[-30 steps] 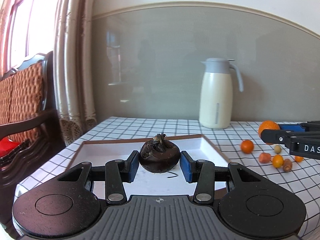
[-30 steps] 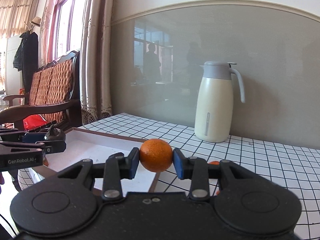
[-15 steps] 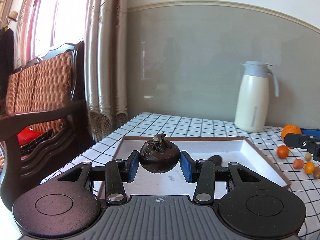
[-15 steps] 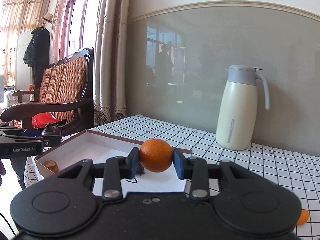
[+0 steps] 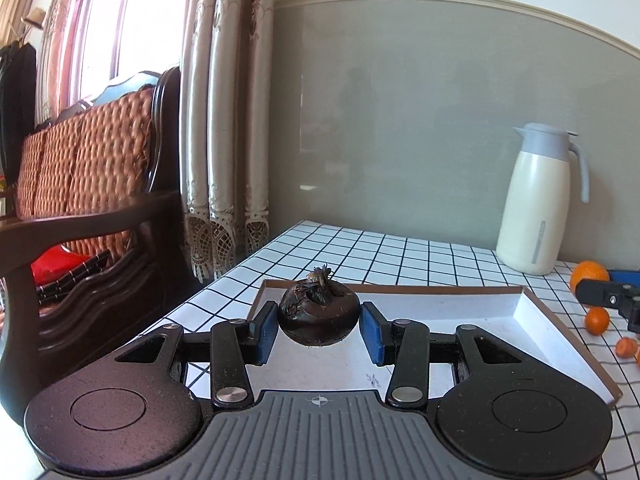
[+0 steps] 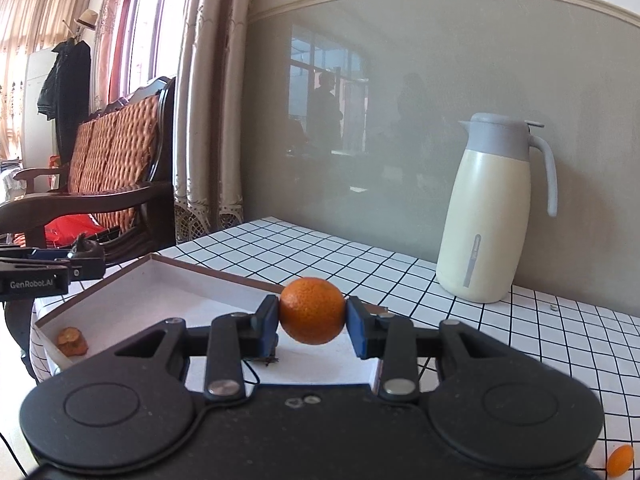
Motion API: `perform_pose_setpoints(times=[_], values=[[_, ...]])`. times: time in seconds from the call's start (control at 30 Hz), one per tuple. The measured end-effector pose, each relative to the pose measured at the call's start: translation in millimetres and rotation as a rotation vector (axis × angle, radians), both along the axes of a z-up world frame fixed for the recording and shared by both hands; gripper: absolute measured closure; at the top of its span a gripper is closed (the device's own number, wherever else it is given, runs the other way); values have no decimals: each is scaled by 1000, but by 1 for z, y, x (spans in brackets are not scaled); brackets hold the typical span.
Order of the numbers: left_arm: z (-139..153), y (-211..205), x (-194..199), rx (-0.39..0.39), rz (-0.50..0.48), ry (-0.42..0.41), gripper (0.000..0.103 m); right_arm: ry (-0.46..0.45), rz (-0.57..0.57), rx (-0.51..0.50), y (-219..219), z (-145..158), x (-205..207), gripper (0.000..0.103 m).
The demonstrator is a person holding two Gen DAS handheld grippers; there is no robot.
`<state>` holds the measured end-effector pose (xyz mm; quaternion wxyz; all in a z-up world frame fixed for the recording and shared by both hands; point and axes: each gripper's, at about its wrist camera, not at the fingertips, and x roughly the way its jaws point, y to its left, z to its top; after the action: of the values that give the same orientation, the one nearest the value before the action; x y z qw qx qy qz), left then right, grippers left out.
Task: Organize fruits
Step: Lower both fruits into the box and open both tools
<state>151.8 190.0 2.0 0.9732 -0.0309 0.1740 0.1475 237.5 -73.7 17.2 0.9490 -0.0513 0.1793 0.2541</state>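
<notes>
While the left gripper (image 5: 319,330) pinches a dark fruit (image 5: 319,318) over the tray (image 5: 536,322), the right gripper's (image 6: 312,326) jaws squeeze a firm, light orange (image 6: 312,310) across its middle.

Inventory, by count:

- Grippers: two, the left gripper (image 5: 319,330) and the right gripper (image 6: 312,320).
- Dark round fruit (image 5: 319,317): one.
- Large orange (image 6: 312,311): one.
- Small orange fruits loose on the bench (image 5: 400,252): three seen in the left wrist view, namely a whole one (image 5: 597,320), a reddish one (image 5: 626,347) and a sliver cut by the frame edge; one (image 6: 620,460) seen in the right wrist view.
- White tray (image 5: 532,312): one.
- Dried orange piece (image 6: 73,342) in the tray: one.
- Cream jug (image 6: 486,216): one.
- Wooden seat (image 6: 108,160): one.
</notes>
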Motion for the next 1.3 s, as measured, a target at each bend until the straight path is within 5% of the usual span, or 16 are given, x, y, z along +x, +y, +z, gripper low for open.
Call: perform_pose_setpoints(times=[0.5,0.6,0.63,0.67,0.7,0.73,0.87,1.3], values=[[-8,24,37,-32,63,68,58,90,0,-25,21,-8,57,75],[-10,26,44,-27,66,87,58,169,22,-76,30,-12,73,72],[-12,25,48,-14,69,105,58,170,7,-114,35,-16,77,69],[-14,23,48,-1,79,102,51,131,-27,-125,35,-17,76,45],[-15,21,45,11,96,86,34,74,-60,-111,32,-17,71,5],[-14,19,40,28,117,57,0,22,-76,-86,29,-17,64,7],[-9,19,33,21,132,2,0,16,-71,-53,29,-17,63,6],[-15,21,31,18,127,28,0,54,-58,-28,33,-21,68,6]])
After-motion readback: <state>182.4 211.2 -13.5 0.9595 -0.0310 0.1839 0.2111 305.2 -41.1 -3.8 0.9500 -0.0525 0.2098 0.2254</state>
